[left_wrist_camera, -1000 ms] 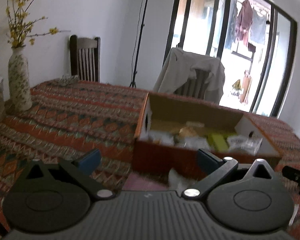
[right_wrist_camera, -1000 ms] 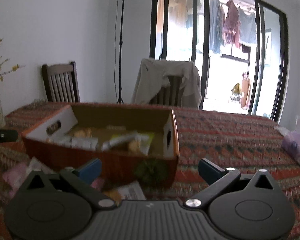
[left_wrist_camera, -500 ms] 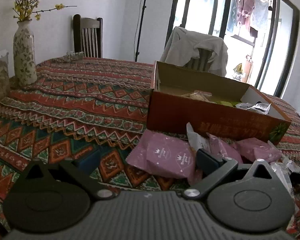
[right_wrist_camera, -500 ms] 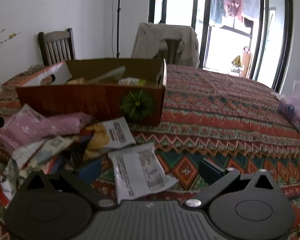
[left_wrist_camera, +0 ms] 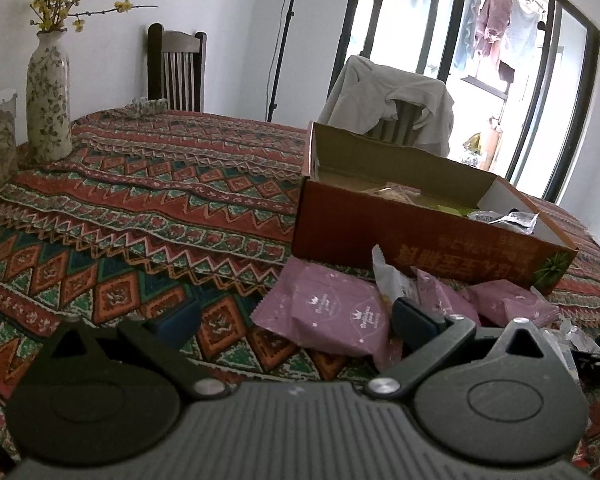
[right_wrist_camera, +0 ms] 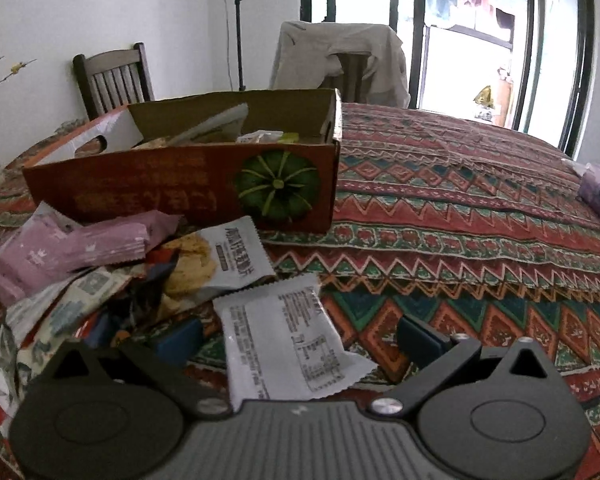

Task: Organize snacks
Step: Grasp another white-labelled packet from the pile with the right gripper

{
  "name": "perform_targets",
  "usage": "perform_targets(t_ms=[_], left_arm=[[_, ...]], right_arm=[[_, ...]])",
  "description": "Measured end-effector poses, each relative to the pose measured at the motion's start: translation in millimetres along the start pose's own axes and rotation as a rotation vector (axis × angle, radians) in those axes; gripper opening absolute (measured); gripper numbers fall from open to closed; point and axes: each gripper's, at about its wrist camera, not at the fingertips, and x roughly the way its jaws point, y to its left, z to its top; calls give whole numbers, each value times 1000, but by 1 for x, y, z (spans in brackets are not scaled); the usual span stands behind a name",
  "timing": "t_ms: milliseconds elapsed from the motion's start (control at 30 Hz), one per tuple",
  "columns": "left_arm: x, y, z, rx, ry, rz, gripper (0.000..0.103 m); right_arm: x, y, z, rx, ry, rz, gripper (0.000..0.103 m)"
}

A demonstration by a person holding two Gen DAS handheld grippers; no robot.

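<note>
Both tongs hung low over the bench, each with its jaws spread wide and nothing between them. The left tongs (left_wrist_camera: 296, 322) faced a pink packet (left_wrist_camera: 324, 316) lying flat on the patterned cloth, just in front of the long near wall of the cardboard box (left_wrist_camera: 420, 236); more pink packets (left_wrist_camera: 508, 304) lay beside it toward the box's right corner. The right tongs (right_wrist_camera: 300, 340) stood over a grey-white packet (right_wrist_camera: 284, 344) lying back-side up, with a crisp packet (right_wrist_camera: 220, 260) just beyond it, touching the heap of loose wrappers (right_wrist_camera: 72, 300).

The step in hand looked like a pick-up for loading into the box, which already held several snacks. To do it well, each tongs should probably come down with one finger on either side of a packet's sealed edge or its puffed middle, closing gently, since these film pouches would likely slide or crush. Taking the packet lying clear of the heap first would avoid dragging neighbours.

The pink packet bore a small crown mark and script too fine to read. The box wall carried large pale characters, upside down in the left view, and a green pumpkin picture. The grey-white packet showed printed tables, illegible.
</note>
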Motion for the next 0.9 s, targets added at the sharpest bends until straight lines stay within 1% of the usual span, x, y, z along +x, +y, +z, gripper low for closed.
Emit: perform_targets(t_ms=[100, 133, 167, 200, 267, 300, 333, 367, 433, 500, 700, 900], left_arm=[[-1, 0, 0, -5, -4, -1, 103], [-1, 0, 0, -5, -4, -1, 103], [0, 0, -1, -6, -2, 0, 103], [0, 0, 0, -7, 1, -1, 103], [1, 1, -1, -9, 4, -2, 103], [1, 1, -1, -9, 3, -3, 103], [1, 1, 0, -9, 2, -2, 103], [1, 1, 0, -9, 2, -1, 103], [0, 1, 0, -9, 0, 0, 103], [0, 1, 0, -9, -2, 1, 103], [-1, 1, 0, -13, -2, 1, 103], [0, 1, 0, -11, -1, 3, 103]], right_arm=[[0, 0, 0, -4, -3, 8, 103], [0, 0, 0, -6, -6, 20, 99], [-1, 2, -1, -10, -14, 21, 92], [-3, 3, -2, -13, -26, 24, 88], [-6, 5, -4, -18, -46, 27, 70], [-8, 5, -4, -20, -53, 27, 65], [-9, 5, -4, -20, -59, 28, 54], [-10, 5, -4, -19, -65, 31, 48], [-12, 5, -4, -21, -75, 31, 43], [-14, 7, -4, -29, -89, 20, 41], [-26, 10, -6, -42, -161, -19, 41], [-34, 5, -8, -13, -209, -41, 41]])
